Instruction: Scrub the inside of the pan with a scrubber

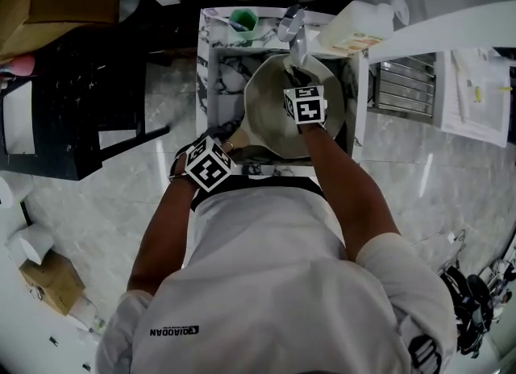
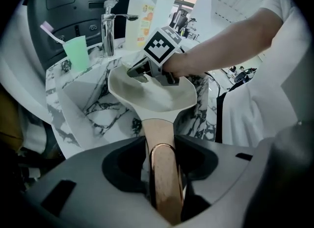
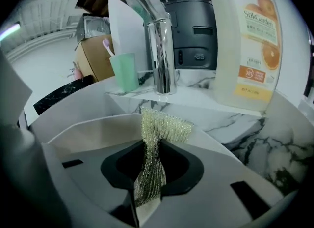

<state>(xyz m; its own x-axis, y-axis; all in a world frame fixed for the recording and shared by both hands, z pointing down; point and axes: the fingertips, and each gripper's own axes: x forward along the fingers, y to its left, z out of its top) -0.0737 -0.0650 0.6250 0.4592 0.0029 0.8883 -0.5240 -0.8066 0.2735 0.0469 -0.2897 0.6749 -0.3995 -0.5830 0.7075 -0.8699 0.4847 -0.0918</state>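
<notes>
Copper-toned handle [image 2: 165, 192] is clamped in the left tongs [image 2: 163, 159]. Its long axis runs straight away from them to the cream pan [image 2: 152, 94] in the marble sink [image 1: 216, 82]. Right tongs [image 3: 152, 173] pinch the mesh scrubber [image 3: 162, 126], free end forward, above the bowl on the faucet [image 3: 159, 50] side. My read: the scrub stroke goes down and in, right hand only, while the left braces.

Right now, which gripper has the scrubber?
The right gripper: its jaws are shut on the yellow-green mesh scrubber, over the pan. The left gripper instead clamps the pan's copper-coloured handle.
</notes>
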